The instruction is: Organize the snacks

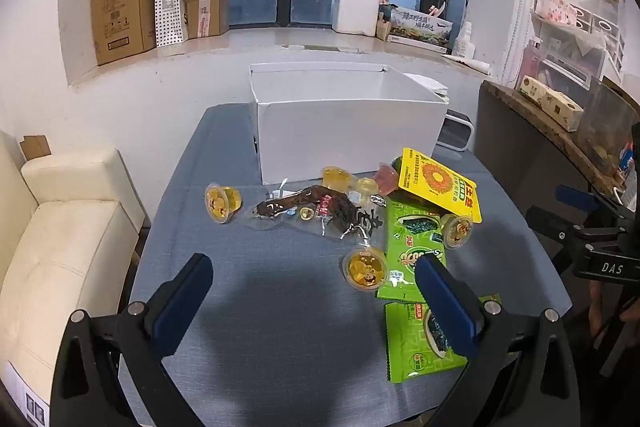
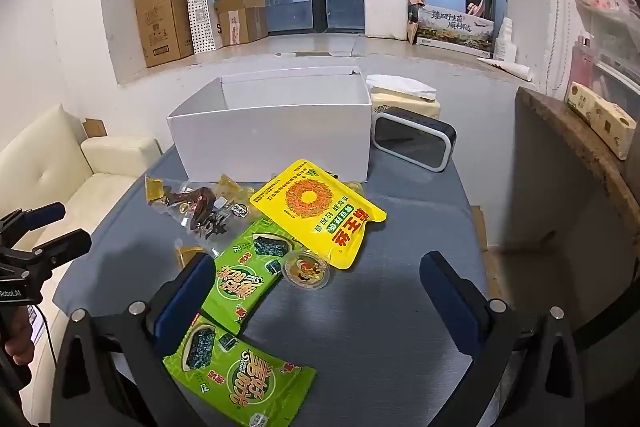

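The white box [image 1: 348,135] stands open at the far middle of the grey table [image 1: 280,327], and everything else sits relative to it. Left of the box the table edge drops off toward a cream sofa [image 1: 60,247]; the strip of cloth on that side is bare. The left gripper [image 1: 314,291] hangs in front of the box with its jaws spread wide and nothing between them, over open cloth.

In front of the box's left corner lies a lone jelly cup [image 1: 221,203], then a clear dark-meat packet [image 1: 316,211] just before the box front, with more cups touching it. Nearer the viewer than the packet sits another cup [image 1: 365,269], beside a green seaweed pack [image 2: 244,275]; a second green pack [image 2: 240,371] lies closest to the near edge.

In front of the box's right corner a yellow pouch [image 2: 320,211] overlaps the first green pack, a cup [image 2: 306,269] at its tip. The right gripper [image 2: 316,297] is likewise wide open and empty. Right of the box stands a clock [image 2: 416,139]; in front of it the cloth is clear to the right edge.
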Tool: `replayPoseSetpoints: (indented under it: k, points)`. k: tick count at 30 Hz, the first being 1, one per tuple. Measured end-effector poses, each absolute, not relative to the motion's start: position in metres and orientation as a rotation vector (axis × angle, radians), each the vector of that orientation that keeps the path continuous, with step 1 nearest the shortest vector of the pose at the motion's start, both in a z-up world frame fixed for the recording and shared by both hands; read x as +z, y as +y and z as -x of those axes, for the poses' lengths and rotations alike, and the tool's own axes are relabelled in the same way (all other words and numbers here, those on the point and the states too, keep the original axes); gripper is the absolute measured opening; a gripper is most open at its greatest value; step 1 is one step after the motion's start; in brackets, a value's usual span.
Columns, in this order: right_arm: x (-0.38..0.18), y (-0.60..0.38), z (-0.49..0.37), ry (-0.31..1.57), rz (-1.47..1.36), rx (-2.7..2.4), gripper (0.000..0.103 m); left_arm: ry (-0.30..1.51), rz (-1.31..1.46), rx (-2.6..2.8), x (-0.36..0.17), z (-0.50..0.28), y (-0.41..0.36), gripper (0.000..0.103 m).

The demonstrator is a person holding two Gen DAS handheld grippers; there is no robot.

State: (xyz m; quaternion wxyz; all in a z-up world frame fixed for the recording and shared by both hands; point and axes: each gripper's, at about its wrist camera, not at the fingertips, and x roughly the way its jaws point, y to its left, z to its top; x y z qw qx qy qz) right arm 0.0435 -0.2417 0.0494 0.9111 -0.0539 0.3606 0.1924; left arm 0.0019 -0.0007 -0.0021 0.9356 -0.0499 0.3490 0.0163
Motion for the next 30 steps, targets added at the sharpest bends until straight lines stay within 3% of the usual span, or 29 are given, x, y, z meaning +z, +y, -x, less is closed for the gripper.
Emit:
replayPoseSetpoints:
  k: [30]
  points:
    - [0.0468, -0.2444, -0.0413, 0.745, 0.090, 0.412, 0.103, 0.724, 0.097, 0.030, -0.0025, -0.0010, -0.0025, 0.103]
